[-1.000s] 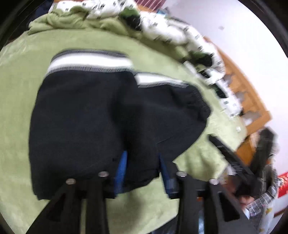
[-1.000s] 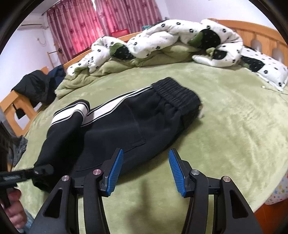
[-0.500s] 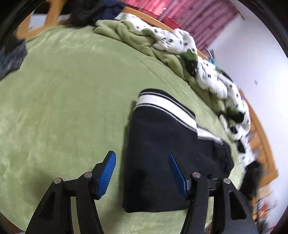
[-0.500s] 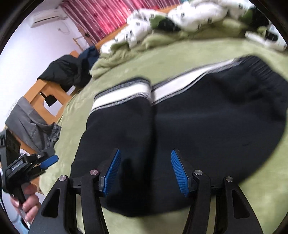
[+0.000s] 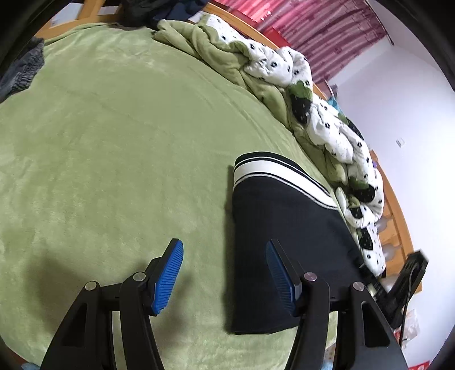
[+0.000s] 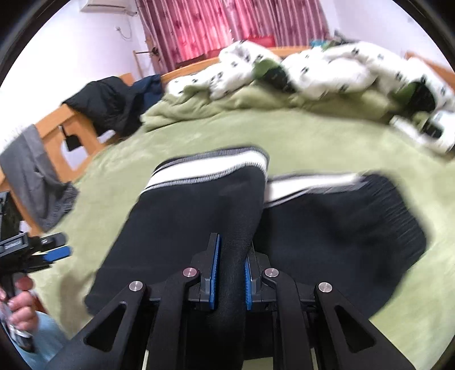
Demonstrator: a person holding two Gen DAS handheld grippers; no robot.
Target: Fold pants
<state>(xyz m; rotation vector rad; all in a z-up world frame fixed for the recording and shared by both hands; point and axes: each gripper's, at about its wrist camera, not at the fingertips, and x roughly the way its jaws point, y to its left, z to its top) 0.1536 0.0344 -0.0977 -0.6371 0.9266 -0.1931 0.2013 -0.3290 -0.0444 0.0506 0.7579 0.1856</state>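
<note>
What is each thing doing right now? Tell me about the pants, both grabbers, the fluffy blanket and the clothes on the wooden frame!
Pants: folded on the green bed cover, one ridge of cloth pinched up.
Right gripper: shut on the pants.
Left gripper: open, holding nothing, above the pants' edge.
Spotted quilt: bunched up along the bed's far side.
Dark clothes: draped over the wooden bed frame.

Bedroom interior. Wooden bed frame (image 6: 54,133) carrying a green plush blanket (image 5: 113,148); rumpled white spotted duvet (image 5: 327,125) along its far side. Red patterned curtains (image 6: 216,25), white walls (image 5: 403,94), wall-mounted air conditioner (image 6: 111,5) at upper left.
</note>
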